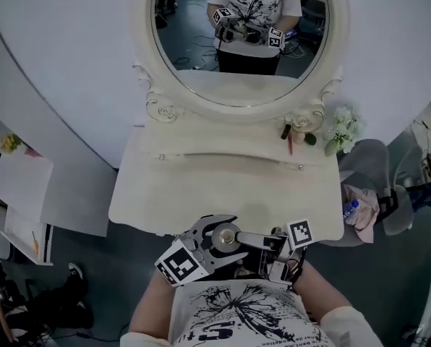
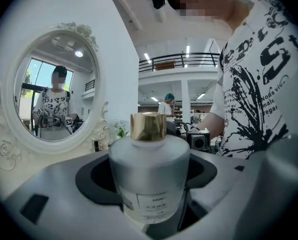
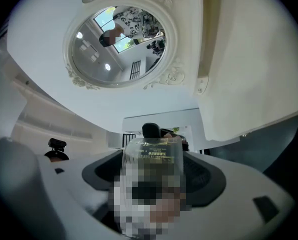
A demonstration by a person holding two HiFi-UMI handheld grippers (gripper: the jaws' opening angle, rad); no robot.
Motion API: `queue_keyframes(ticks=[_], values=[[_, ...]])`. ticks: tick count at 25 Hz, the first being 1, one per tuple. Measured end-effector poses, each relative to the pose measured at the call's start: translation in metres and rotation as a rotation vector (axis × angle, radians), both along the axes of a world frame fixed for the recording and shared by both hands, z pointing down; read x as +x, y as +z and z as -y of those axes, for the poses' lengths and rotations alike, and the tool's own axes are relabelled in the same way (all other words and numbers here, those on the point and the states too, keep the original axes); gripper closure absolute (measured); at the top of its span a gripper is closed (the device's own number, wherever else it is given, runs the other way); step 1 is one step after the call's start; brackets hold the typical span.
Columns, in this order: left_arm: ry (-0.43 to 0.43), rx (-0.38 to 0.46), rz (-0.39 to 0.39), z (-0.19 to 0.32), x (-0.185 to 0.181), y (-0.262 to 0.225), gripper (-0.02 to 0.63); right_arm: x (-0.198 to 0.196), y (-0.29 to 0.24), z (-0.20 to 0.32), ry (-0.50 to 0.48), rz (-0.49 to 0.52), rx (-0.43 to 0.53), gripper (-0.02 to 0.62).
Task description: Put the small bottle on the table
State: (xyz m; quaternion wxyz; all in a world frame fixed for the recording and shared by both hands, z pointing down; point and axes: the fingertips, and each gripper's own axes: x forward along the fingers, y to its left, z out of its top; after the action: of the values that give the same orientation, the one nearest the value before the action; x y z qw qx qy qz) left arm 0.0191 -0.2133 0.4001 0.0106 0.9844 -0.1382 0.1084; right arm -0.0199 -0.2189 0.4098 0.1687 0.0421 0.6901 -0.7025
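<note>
The left gripper (image 1: 214,241) and right gripper (image 1: 279,251) sit together at lower centre, near the torso, at the cream worktop (image 1: 223,186) edge. Left fingers (image 2: 64,194) grasp an upright frosted white gold-capped bottle (image 2: 149,176); right fingers (image 3: 229,199) grasp a clear dark-capped bottle (image 3: 153,156).

The table (image 1: 201,183) top lies bare across its front and middle, open to a straight reach from the near edge. The mirror (image 1: 241,85) walls off the back. A small dark stick (image 1: 288,136) and flowers (image 1: 342,130) crowd the right rear corner. A chair (image 1: 374,168) stands just beside the right end. The left tool (image 2: 149,194) and right tool (image 3: 154,184) are both full, one with a frosted bottle (image 2: 149,169), the other with a clear bottle (image 3: 154,156).
</note>
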Motion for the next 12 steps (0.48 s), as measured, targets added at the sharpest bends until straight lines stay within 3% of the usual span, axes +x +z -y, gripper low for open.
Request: queue_keyframes(ticks=[12], values=[[0.160,-0.024,0.019,0.082,-0.020,0.031,0.255,-0.020,0.030,0.087,0.149,0.000,-0.033,0.236]])
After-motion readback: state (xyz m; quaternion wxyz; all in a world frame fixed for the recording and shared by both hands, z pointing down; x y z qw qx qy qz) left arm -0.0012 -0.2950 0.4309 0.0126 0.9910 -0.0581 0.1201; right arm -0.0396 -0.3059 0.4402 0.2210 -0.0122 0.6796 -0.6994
